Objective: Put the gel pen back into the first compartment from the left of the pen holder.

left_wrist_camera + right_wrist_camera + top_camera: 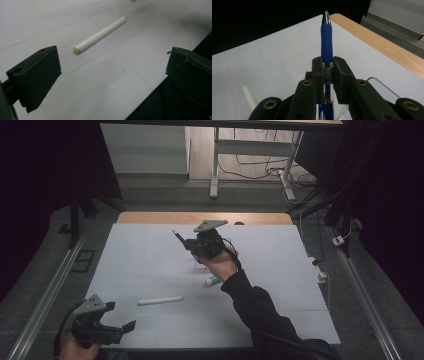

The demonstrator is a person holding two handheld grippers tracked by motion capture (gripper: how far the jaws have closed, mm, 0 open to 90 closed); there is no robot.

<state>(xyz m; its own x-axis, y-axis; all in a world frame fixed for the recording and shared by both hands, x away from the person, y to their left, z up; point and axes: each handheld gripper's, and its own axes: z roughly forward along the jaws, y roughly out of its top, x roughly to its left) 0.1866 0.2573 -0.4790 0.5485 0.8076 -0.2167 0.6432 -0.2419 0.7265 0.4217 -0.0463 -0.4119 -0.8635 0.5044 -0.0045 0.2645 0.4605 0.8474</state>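
Left gripper [131,325] fingers gape wide, empty; right gripper [189,243] fingers pinch a blue pen [326,40].

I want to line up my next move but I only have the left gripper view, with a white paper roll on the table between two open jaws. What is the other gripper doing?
Observer: The right gripper is shut on a blue pen, tip pointing away from the jaws.
Operator: Is that pen on the table or lifted?
Observer: Lifted; in the high view the right gripper holds it above the white sheet.
Operator: Where is my roll relative to that hand?
Observer: The paper roll lies nearer the person than the right gripper, towards the left gripper.
Operator: Anything else on the sheet?
Observer: A small white and green tube lies beside the right wrist.
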